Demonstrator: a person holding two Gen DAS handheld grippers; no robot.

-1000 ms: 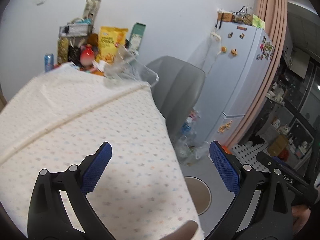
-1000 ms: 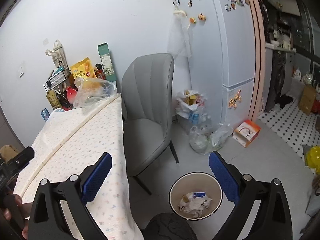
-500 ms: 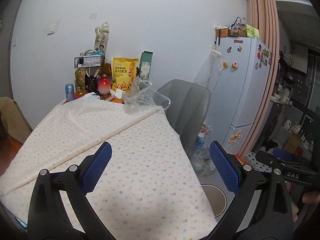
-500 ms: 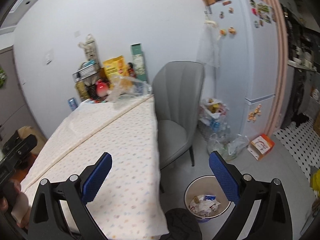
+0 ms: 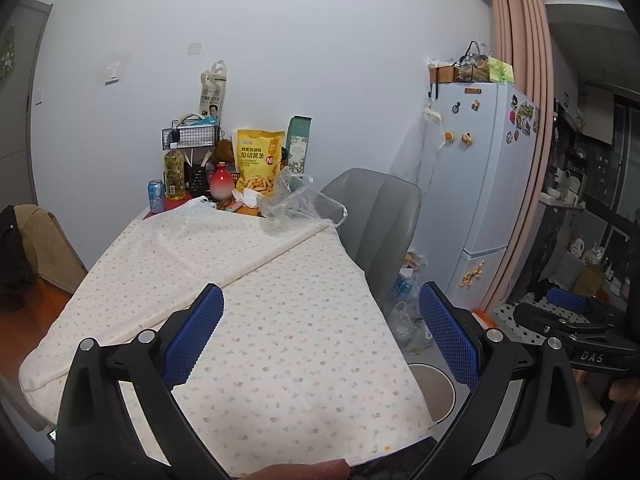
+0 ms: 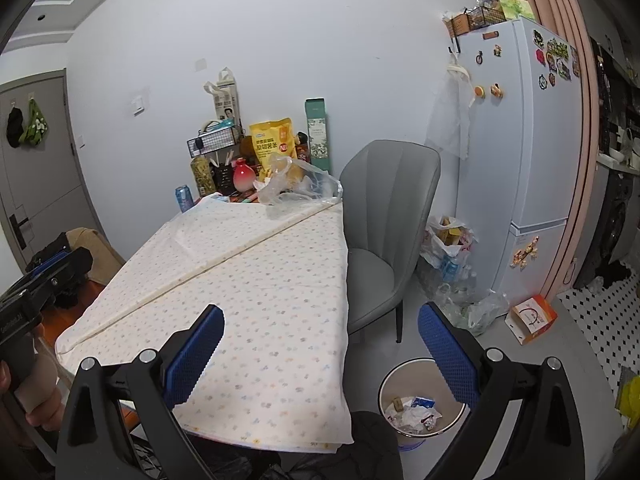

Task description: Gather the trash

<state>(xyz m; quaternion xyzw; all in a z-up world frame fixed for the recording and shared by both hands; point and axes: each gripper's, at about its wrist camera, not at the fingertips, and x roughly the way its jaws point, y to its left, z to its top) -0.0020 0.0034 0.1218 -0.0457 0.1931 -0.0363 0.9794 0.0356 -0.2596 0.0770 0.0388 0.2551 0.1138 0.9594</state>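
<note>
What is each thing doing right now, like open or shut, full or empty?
left gripper: open, holding nothing
right gripper: open, holding nothing
trash bin: uncovered, some trash inside
clear plastic bag: crumpled, lying on the table
yellow snack bag: standing upright
blue can: standing upright
gray chair: nobody sitting in it

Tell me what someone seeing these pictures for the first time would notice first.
The long table under a dotted cream cloth fills the middle, bare except for a crumpled clear plastic bag at its far end, before a yellow snack bag. On the floor right of the table stands a round trash bin with wrappers inside, behind the open right hand-held gripper.
</note>
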